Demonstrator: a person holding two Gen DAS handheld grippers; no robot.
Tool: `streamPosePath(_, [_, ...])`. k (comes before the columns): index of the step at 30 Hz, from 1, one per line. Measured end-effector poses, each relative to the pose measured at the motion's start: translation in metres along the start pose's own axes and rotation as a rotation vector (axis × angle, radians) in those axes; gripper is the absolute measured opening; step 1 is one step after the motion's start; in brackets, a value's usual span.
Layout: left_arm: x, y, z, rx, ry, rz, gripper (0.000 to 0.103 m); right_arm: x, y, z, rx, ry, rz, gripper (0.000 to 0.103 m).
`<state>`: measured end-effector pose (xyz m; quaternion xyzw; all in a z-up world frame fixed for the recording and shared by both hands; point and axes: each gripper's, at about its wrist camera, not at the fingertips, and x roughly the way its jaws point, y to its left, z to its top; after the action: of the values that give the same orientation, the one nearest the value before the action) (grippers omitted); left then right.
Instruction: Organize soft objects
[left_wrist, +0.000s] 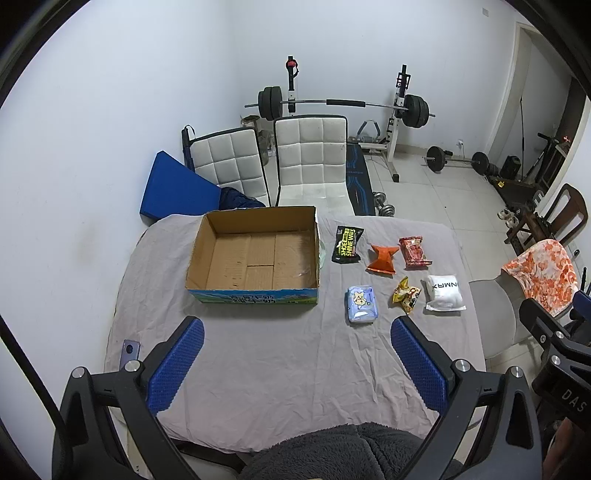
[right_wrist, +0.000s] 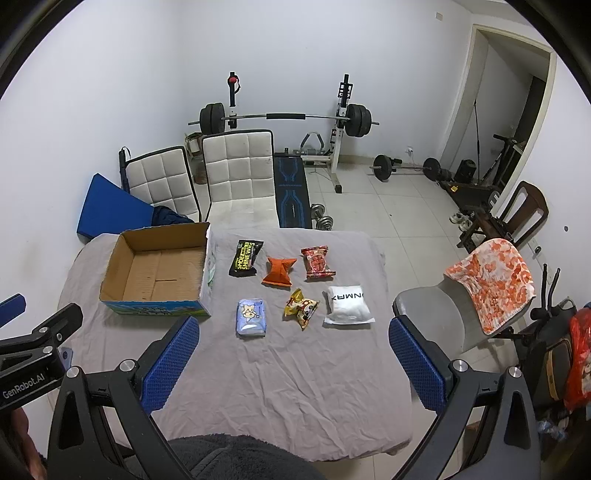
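An empty open cardboard box (left_wrist: 255, 254) (right_wrist: 155, 269) stands on the grey-clothed table (left_wrist: 277, 362) (right_wrist: 288, 387). To its right lie several soft packs: a black wipes pack (left_wrist: 346, 244) (right_wrist: 245, 257), an orange pack (left_wrist: 382, 258) (right_wrist: 279, 271), a red snack pack (left_wrist: 414, 252) (right_wrist: 317, 261), a light blue tissue pack (left_wrist: 361, 305) (right_wrist: 252, 317), a yellow snack bag (left_wrist: 406, 295) (right_wrist: 301, 307) and a white pack (left_wrist: 444, 292) (right_wrist: 348, 305). My left gripper (left_wrist: 297, 330) and right gripper (right_wrist: 294, 330) are both open and empty, held above the table's near side.
Two white padded chairs (left_wrist: 310, 155) stand behind the table, with a blue pad (left_wrist: 173, 188) at the left. A weight bench and barbell (left_wrist: 343, 105) are at the back wall. A grey chair with an orange towel (right_wrist: 491, 280) is at the right.
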<state>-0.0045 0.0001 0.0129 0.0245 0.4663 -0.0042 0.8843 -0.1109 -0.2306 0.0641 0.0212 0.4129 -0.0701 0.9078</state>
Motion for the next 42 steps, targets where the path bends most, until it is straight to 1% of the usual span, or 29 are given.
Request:
streamPosePath(16, [-0.002, 0.001, -0.004, -0.001, 0.003, -0.005, 0.103, -0.001, 0.001, -0.003, 0.001, 0.001, 0.017, 0.103])
streamPosePath(19, [0.001, -0.005, -0.002, 0.008, 0.011, -0.017, 0.103, 0.007, -0.009, -0.002, 0.032, 0.013, 0.025, 0.103])
streamPosePath(23, [0.021, -0.019, 0.011, 0.027, 0.011, -0.031, 0.103, 0.033, -0.041, 0.008, 0.097, 0.044, 0.009, 0.103])
streamPosePath(26, [0.047, -0.033, 0.026, 0.045, 0.030, -0.050, 0.103, 0.068, -0.069, 0.020, 0.118, 0.078, -0.026, 0.103])
streamPosePath(27, [0.061, -0.038, 0.033, 0.050, 0.050, -0.053, 0.103, 0.081, -0.077, 0.024, 0.121, 0.098, -0.036, 0.103])
streamPosePath(30, [0.109, -0.055, 0.051, 0.061, 0.110, -0.062, 0.103, 0.140, -0.103, 0.032, 0.145, 0.203, -0.023, 0.103])
streamPosePath(31, [0.126, -0.060, 0.054, 0.060, 0.136, -0.066, 0.103, 0.169, -0.113, 0.032, 0.158, 0.261, -0.013, 0.103])
streamPosePath(32, [0.138, -0.064, 0.055, 0.059, 0.151, -0.071, 0.103, 0.190, -0.122, 0.031, 0.164, 0.294, 0.000, 0.103])
streamPosePath(33, [0.158, -0.069, 0.057, 0.052, 0.183, -0.082, 0.103, 0.213, -0.129, 0.030, 0.173, 0.329, 0.004, 0.103])
streamPosePath(34, [0.175, -0.073, 0.057, 0.043, 0.212, -0.091, 0.103, 0.244, -0.138, 0.028, 0.180, 0.380, 0.005, 0.103])
streamPosePath(36, [0.214, -0.084, 0.056, 0.023, 0.278, -0.130, 0.103, 0.289, -0.148, 0.021, 0.174, 0.441, 0.019, 0.103])
streamPosePath(38, [0.248, -0.095, 0.052, 0.011, 0.335, -0.154, 0.103, 0.337, -0.158, 0.015, 0.172, 0.503, 0.026, 0.103])
streamPosePath(39, [0.267, -0.102, 0.050, 0.004, 0.366, -0.175, 0.103, 0.367, -0.163, 0.012, 0.168, 0.545, 0.026, 0.103])
streamPosePath(41, [0.300, -0.114, 0.045, 0.003, 0.425, -0.194, 0.103, 0.406, -0.167, 0.009, 0.162, 0.590, 0.029, 0.103])
streamPosePath(42, [0.323, -0.122, 0.041, 0.008, 0.472, -0.203, 0.103, 0.429, -0.170, 0.007, 0.153, 0.615, 0.026, 0.103])
